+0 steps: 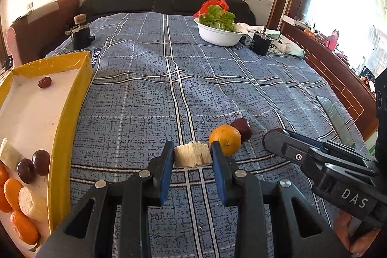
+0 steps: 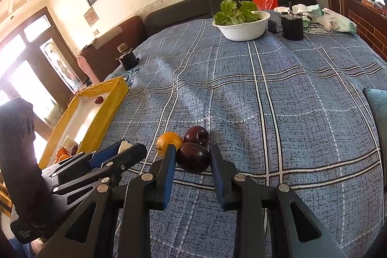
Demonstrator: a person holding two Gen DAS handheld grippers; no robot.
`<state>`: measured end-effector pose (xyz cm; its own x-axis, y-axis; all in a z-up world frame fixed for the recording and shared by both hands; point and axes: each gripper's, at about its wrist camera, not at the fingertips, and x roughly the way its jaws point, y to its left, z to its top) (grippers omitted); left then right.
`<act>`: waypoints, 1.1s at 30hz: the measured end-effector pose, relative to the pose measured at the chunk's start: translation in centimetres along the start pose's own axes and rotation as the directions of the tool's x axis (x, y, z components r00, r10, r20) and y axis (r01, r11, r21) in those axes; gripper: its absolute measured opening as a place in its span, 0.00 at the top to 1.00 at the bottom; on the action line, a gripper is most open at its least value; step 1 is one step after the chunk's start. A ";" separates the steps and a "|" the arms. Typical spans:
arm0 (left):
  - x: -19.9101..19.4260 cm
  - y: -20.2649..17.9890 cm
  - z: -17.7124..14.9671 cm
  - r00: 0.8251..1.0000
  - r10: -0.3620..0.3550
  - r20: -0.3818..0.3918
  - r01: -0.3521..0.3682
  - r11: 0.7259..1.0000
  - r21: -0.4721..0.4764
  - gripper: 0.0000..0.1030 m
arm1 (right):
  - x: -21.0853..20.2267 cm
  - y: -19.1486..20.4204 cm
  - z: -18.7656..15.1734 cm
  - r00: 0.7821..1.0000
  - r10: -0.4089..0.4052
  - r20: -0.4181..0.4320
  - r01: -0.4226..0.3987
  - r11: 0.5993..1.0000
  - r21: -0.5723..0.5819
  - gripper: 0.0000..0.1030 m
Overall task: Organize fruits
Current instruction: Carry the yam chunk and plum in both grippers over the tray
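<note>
On the bed, left tongs [image 1: 192, 151] pinch the soft, crumbly white chunk [image 1: 192, 153] gently mid-sides; right tongs [image 2: 192, 155] clamp the smooth, slippery plum [image 2: 193, 157].

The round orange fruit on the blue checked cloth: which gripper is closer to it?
Left. The left gripper, clamping a pale cut chunk, has one finger against the orange. The right gripper grips a dark plum beside it.

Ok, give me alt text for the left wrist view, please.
The left gripper has its blue-padded fingers shut on a pale cut fruit chunk on the blue plaid cloth, beside a round orange. A yellow-walled tray with fruit lies left.
</note>
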<state>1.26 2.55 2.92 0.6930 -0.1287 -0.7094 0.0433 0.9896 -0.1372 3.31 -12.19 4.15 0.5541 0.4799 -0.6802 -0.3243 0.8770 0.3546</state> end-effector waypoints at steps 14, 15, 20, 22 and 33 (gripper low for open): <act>-0.1 -0.1 0.0 1.000 0.005 0.005 -0.005 1.000 0.005 0.71 | 0.0 0.2 0.0 1.000 0.003 0.003 -0.003 1.000 -0.009 0.70; -0.2 0.0 0.0 1.000 0.005 0.006 -0.005 1.000 0.004 0.71 | -0.1 0.3 0.0 1.000 0.003 0.003 -0.003 1.000 -0.010 0.70; -0.7 0.1 0.2 1.000 0.001 0.022 -0.001 1.000 -0.002 0.71 | -0.1 0.4 0.0 1.000 -0.001 0.008 0.001 1.000 -0.017 0.70; -1.0 0.1 0.3 1.000 -0.001 0.027 0.001 1.000 -0.005 0.71 | -0.2 0.4 0.0 1.000 -0.006 0.011 0.006 1.000 -0.020 0.70; -5.6 4.2 0.6 0.996 0.003 0.086 0.005 0.995 -0.095 0.71 | -0.8 0.9 0.0 0.999 0.013 0.033 -0.012 0.999 -0.036 0.70</act>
<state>-2.00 7.43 6.75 0.7522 -0.1199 -0.6480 -0.0215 0.9783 -0.2060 2.53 -11.85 5.01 0.5748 0.4919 -0.6539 -0.3584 0.8698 0.3392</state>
